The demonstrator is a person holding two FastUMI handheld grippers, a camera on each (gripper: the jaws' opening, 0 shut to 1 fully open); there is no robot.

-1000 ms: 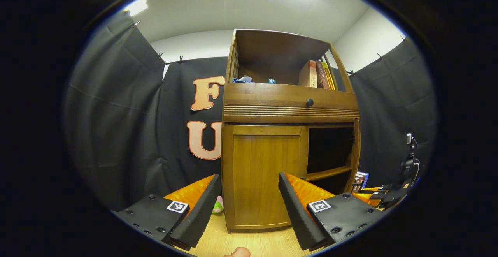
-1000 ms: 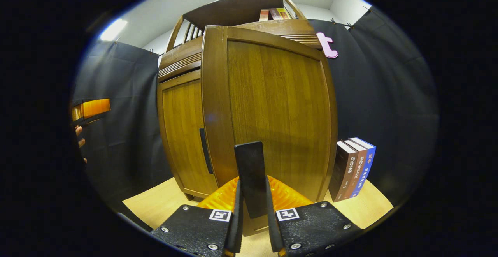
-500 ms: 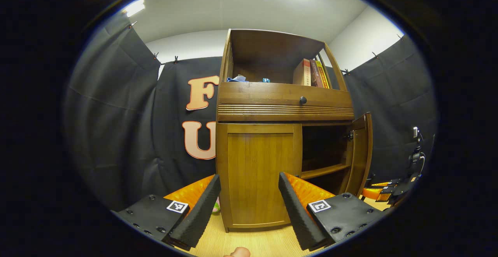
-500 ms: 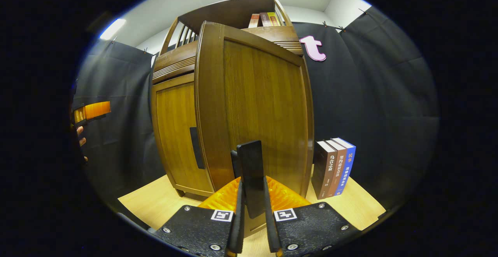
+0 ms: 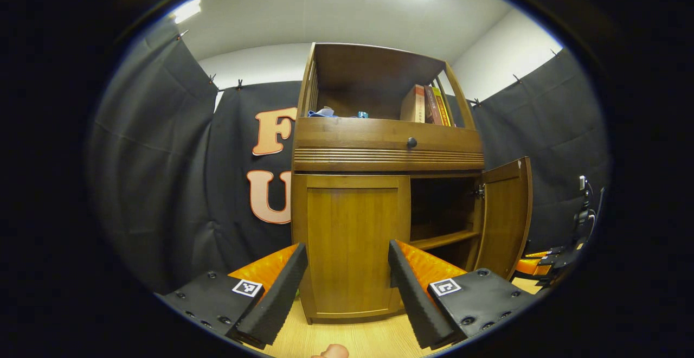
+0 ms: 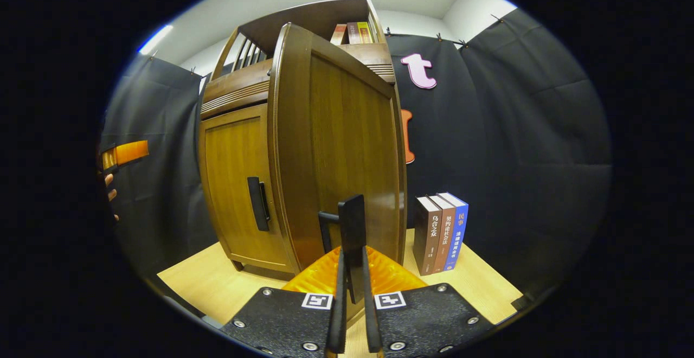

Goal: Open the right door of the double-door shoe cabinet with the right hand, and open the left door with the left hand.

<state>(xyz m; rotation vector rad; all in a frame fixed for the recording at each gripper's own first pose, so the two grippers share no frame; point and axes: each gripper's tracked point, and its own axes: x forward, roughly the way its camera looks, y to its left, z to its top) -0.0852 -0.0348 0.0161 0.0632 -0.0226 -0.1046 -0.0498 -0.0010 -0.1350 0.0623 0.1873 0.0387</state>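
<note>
Black cloth booth, pale wood floor (image 5: 374, 336) under the shoe cabinet (image 5: 379, 146). My left gripper (image 5: 347, 287) hangs spread before the closed left door (image 5: 352, 244). Right of it, the right door (image 6: 347, 152) stands swung out — my right gripper (image 6: 351, 293) is clamped on its handle (image 6: 352, 228), so I'd follow the hinge's arc, never pull straight.

Your right gripper (image 6: 351, 314) covers the lower part of the right door's handle (image 6: 347, 228). The cabinet's (image 5: 379, 146) open interior is too dark to make out. Small items on its top shelf (image 5: 333, 113) are too tiny to identify.
</note>
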